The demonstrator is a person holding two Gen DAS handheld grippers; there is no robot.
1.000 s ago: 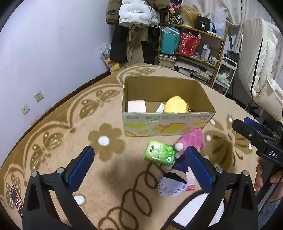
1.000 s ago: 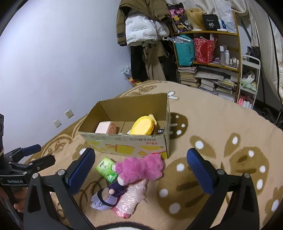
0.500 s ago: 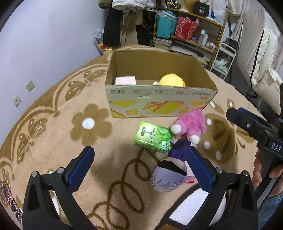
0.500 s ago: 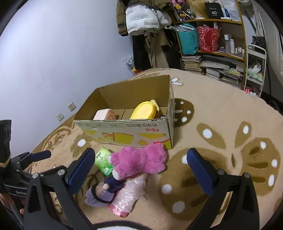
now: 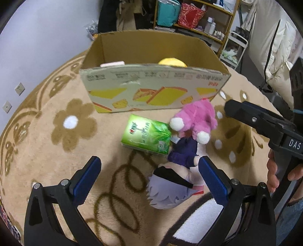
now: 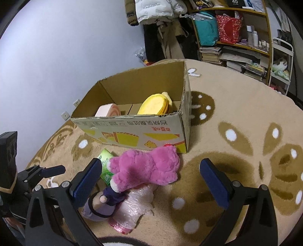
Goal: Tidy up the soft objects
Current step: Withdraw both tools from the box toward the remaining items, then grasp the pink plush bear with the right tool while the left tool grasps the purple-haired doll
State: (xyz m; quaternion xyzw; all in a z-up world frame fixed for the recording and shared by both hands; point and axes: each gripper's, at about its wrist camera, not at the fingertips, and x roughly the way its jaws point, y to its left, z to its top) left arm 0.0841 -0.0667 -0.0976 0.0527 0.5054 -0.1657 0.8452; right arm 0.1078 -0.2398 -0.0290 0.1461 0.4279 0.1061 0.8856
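Observation:
A cardboard box (image 5: 151,89) (image 6: 132,132) stands on the rug, holding a yellow plush (image 6: 155,104) (image 5: 171,62) and a pink roll cushion (image 6: 108,111). In front of it lie a pink plush (image 5: 197,117) (image 6: 147,166), a green tissue pack (image 5: 146,136) (image 6: 105,160), a purple-haired doll (image 5: 170,187) (image 6: 102,204) and a pink plastic-wrapped pack (image 6: 132,208). My left gripper (image 5: 149,179) is open, low over the rug, with the doll against its right finger. My right gripper (image 6: 151,181) is open above the pink plush and the wrapped pack.
A beige patterned rug (image 6: 236,113) covers the floor. Shelves with books and bags (image 6: 227,37) and hanging coats (image 6: 155,17) stand behind the box. A purple wall with sockets (image 5: 19,89) runs along the left. A hand (image 5: 274,174) holds the other gripper at right.
Both grippers have moved forward and down toward the toys in front of the box; the box and toys now loom larger. Both stay open.

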